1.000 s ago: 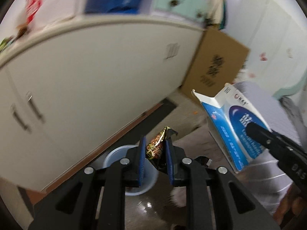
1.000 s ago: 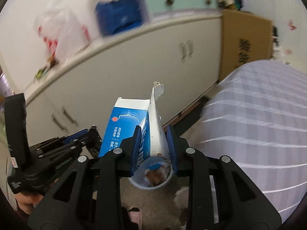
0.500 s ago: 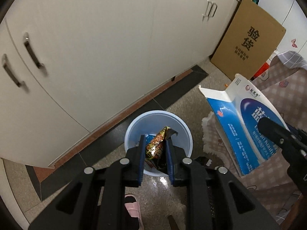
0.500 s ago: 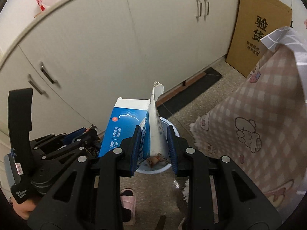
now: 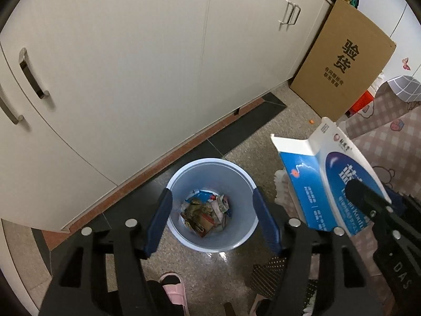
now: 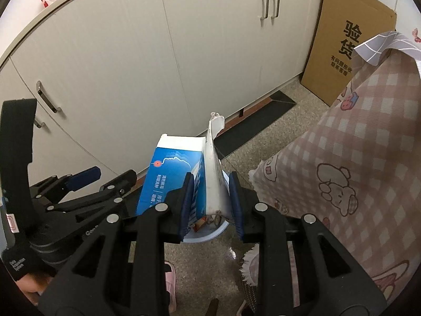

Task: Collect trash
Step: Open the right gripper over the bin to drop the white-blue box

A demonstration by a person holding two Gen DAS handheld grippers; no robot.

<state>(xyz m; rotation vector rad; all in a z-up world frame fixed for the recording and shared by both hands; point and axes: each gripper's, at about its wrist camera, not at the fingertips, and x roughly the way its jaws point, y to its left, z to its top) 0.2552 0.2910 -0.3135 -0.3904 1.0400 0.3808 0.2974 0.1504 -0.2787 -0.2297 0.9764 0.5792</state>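
A pale blue trash bin (image 5: 238, 241) stands on the speckled floor and holds several wrappers (image 5: 205, 212). My left gripper (image 5: 212, 222) hangs open and empty right above the bin. My right gripper (image 6: 210, 205) is shut on a blue and white carton (image 6: 173, 173) with a torn-open top, held above the bin's rim (image 6: 210, 235). The carton (image 5: 329, 181) also shows at the right of the left wrist view, with the right gripper's finger (image 5: 368, 202) on it. The left gripper (image 6: 86, 181) shows at the left of the right wrist view.
White cabinet doors (image 5: 131, 65) with metal handles rise just behind the bin. A brown cardboard box (image 5: 342, 60) leans at the back right. A pink checked cloth (image 6: 355, 158) drapes on the right. A pink slipper (image 5: 173, 287) is on the floor below.
My left gripper has opened and the shiny wrapper it held has dropped into the bin. Both views have tilted down toward the floor. The right gripper still grips the carton.
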